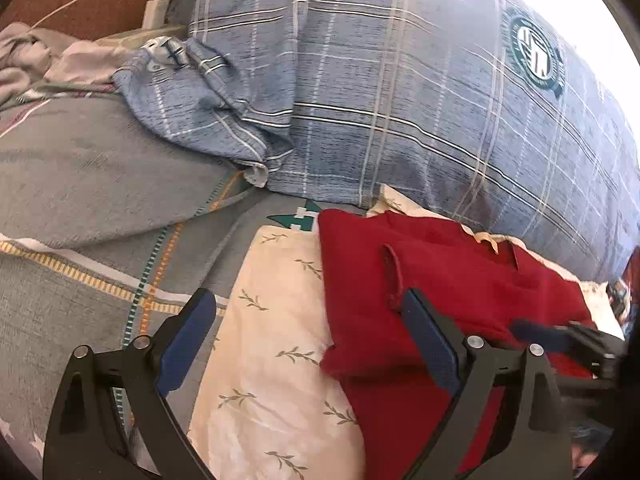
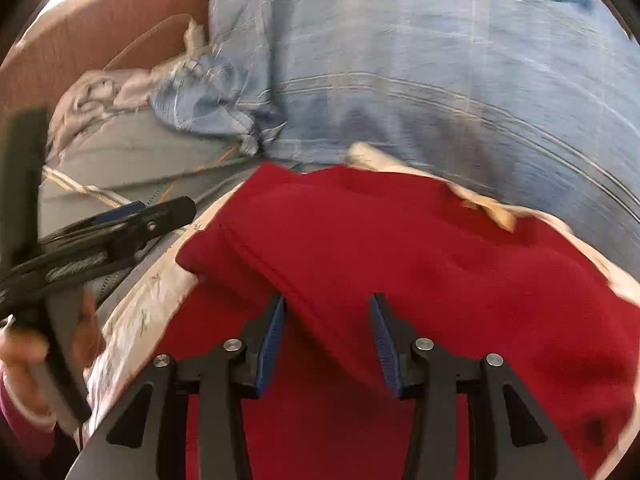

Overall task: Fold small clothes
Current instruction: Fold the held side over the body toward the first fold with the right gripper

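Observation:
A red garment (image 1: 432, 280) lies partly folded on a cream leaf-print cloth (image 1: 272, 360) on the bed. It fills the lower half of the right wrist view (image 2: 420, 248). My left gripper (image 1: 308, 320) is open and empty above the garment's left edge. My right gripper (image 2: 326, 320) is open with a folded ridge of the red garment running between its fingers; it is not closed on it. The right gripper also shows at the right edge of the left wrist view (image 1: 560, 334). The left gripper appears at the left of the right wrist view (image 2: 152, 216).
A large blue plaid pillow (image 1: 420, 92) lies right behind the garment. A crumpled blue plaid cloth (image 1: 208, 108) and a grey striped bedsheet (image 1: 88, 184) lie to the left. A white charger and cable (image 1: 154, 8) sit at the far left by a brown headboard (image 2: 100, 32).

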Demonstrator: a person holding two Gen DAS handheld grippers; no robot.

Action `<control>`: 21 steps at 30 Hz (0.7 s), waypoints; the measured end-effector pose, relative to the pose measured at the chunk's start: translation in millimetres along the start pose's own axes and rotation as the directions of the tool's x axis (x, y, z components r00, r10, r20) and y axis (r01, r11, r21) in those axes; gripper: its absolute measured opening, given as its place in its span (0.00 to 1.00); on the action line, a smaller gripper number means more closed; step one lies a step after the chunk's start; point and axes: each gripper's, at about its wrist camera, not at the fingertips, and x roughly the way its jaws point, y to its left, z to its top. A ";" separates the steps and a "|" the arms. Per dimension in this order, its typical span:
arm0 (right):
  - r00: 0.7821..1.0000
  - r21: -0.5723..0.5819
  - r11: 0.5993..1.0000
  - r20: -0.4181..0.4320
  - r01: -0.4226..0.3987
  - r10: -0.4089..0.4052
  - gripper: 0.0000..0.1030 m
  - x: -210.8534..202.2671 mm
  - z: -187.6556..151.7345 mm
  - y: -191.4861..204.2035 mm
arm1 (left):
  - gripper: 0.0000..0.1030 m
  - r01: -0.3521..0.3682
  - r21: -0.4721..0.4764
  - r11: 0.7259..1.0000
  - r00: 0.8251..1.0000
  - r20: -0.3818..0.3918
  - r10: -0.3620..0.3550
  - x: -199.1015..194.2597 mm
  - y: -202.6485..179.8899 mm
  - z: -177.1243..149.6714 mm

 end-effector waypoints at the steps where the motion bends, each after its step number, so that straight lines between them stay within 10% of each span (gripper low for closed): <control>1: 0.999 0.039 0.999 0.043 0.018 -0.019 0.50 -23.1 -9.9 -14.5 | 0.92 0.006 0.012 1.000 1.000 0.006 -0.006 -1.4 -2.9 -0.1; 8: 0.905 0.122 0.901 0.032 0.417 -0.423 0.61 -99.9 -64.4 -112.8 | 0.92 0.017 0.033 0.999 1.000 -0.020 -0.016 3.3 -13.4 -6.4; 11: 0.895 0.041 0.895 0.021 0.444 -0.445 0.57 -84.7 -67.6 -126.3 | 0.92 0.007 0.051 0.999 1.000 -0.025 -0.006 5.6 -18.0 -10.2; 14: 0.920 0.023 0.920 -0.002 0.392 -0.392 0.11 -66.3 -59.9 -133.0 | 0.92 -0.003 0.075 0.997 1.000 -0.024 0.005 5.3 -22.1 -12.4; 21: 0.905 -0.052 0.904 -0.016 0.423 -0.425 0.07 -96.9 -91.7 -115.0 | 0.92 0.002 0.052 0.999 1.000 -0.029 0.000 7.0 -16.9 -10.8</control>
